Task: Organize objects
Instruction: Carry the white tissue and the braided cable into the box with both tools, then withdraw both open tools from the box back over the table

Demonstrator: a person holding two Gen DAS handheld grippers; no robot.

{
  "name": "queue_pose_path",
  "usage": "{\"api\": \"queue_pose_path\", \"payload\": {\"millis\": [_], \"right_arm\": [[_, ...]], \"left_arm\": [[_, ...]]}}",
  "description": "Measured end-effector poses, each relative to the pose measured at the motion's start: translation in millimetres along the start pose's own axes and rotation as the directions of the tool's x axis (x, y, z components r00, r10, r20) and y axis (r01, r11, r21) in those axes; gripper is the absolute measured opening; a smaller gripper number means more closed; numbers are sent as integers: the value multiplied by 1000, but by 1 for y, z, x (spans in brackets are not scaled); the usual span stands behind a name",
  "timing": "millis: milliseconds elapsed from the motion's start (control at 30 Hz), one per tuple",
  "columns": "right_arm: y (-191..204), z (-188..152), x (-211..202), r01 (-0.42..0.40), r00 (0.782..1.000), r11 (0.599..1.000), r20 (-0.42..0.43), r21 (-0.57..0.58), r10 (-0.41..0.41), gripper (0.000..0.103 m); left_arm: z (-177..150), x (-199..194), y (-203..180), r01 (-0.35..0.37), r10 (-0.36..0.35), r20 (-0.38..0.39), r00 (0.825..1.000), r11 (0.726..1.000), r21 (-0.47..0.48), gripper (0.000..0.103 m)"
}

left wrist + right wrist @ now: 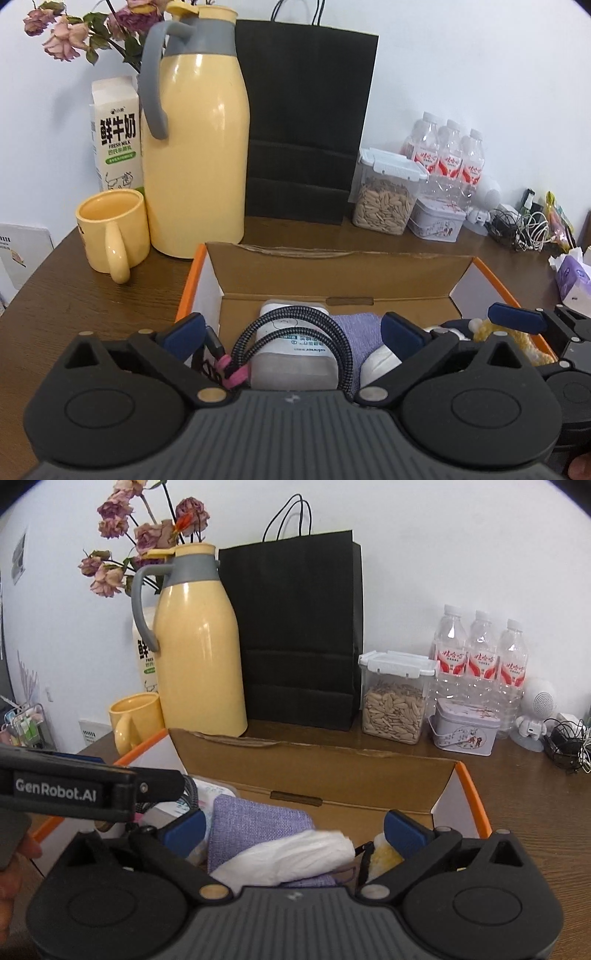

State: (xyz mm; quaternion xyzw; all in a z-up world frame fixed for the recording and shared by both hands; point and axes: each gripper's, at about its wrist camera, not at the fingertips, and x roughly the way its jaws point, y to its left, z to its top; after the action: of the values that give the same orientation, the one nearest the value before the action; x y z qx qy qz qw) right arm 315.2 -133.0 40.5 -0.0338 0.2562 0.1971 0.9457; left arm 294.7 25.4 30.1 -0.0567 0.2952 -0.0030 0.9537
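Cardboard forms the open orange-edged box [369, 269] on the brown wooden counter [74, 295], just before the tall yellow jug [195, 155]. Inside the box lie a braided black cable [295, 328] over a translucent plastic case [295, 354], a lilac cloth pouch [258, 823] and a crumpled white tissue [295, 853]. Left hand-held gripper [295, 332] and right hand-held gripper [295, 829] both gape wide, holding nothing. Cable looks floppy and light; its pink-tied bundle seems the best hold. Box bottom is hidden.
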Motion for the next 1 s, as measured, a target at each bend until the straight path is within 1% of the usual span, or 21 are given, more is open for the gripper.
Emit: {"api": "queue_pose_path", "payload": {"millis": [100, 233, 367, 467, 567, 767, 1000], "right_arm": [[1, 2, -5, 2, 1000, 1000, 8, -6, -2, 103], [6, 6, -18, 7, 999, 1000, 35, -20, -7, 103], [12, 6, -38, 4, 998, 999, 57, -37, -2, 103], [18, 2, -54, 3, 998, 999, 67, -45, 0, 103], [24, -7, -72, -6, 997, 999, 71, -50, 10, 103], [39, -34, -103, -38, 998, 997, 48, -62, 41, 103], [57, -68, -129, -90, 996, 992, -3, -84, 90, 103]], "left_arm": [[2, -9, -1, -4, 4, 20, 1000, 1000, 3, 103], [2, -30, -2, -8, 7, 70, 998, 1000, 9, 103], [-1, -51, -1, -1, 0, 89, 996, 1000, 10, 103], [-5, -69, 0, -14, 12, 101, 995, 1000, 19, 103], [-13, -88, 4, -24, 21, 109, 994, 999, 23, 103], [-35, -124, 13, -54, 51, 113, 992, 998, 24, 103], [-70, -149, 30, -87, 85, 82, 993, 996, 25, 103]]}}
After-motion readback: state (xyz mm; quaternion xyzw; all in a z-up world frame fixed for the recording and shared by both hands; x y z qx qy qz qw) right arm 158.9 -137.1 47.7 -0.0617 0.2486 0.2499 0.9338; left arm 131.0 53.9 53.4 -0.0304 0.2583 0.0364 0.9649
